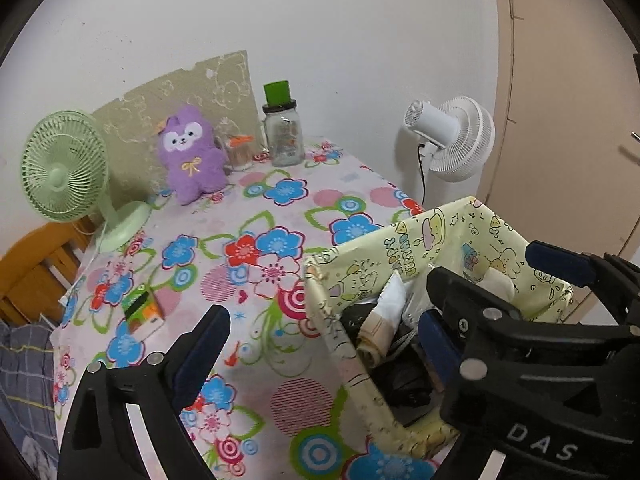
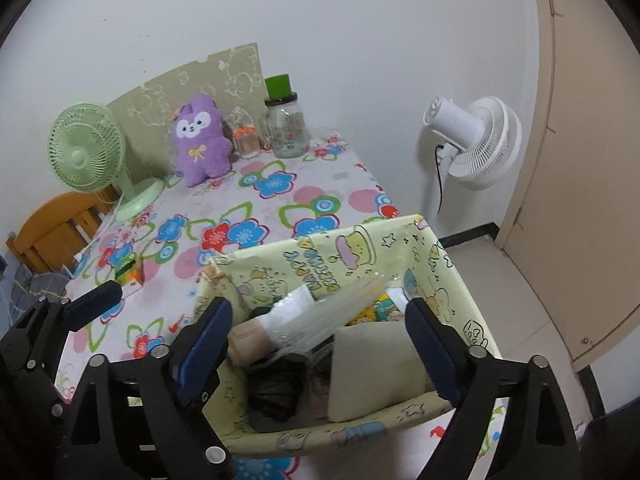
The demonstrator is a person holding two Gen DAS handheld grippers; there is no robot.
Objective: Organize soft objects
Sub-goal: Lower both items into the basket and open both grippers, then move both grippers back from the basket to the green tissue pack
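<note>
Soft things sit in the bin (image 2: 400,240), a yellow cartoon-print fabric box at the near right of the table (image 2: 248,208). Inside: a cream pad (image 2: 372,364) against the near wall, a dark bundle (image 2: 276,388) at the bottom, a beige roll (image 2: 250,342) and a white item in clear wrap (image 2: 316,312) lying across the top. A purple plush (image 2: 202,140) stands well apart at the far edge, upright against a beige panel (image 2: 180,84).

Right gripper (image 2: 316,344): jaws spread wide, hovering over the bin's opening, nothing between the pads; the contents lie below them. Left gripper (image 1: 324,344): jaws also wide, empty, straddling the bin's left wall, one finger over the cloth, the other over the bin.

Judgement: a drop into the bin looks complete; the plush is likely the remaining soft item. For a good pick, lift both grippers clear of the bin walls before travelling, approach the plush from the front, close on its body rather than an ear, and steer clear of the jar (image 2: 286,128) and small container (image 2: 246,140) just beside it. The green fan (image 2: 86,152) stands to its left.

Writing: "DAS" on the right gripper's body in the left view. Bin print reads roughly "HAPPY", second word unclear. Label on the small box (image 1: 142,312) illegible.
</note>
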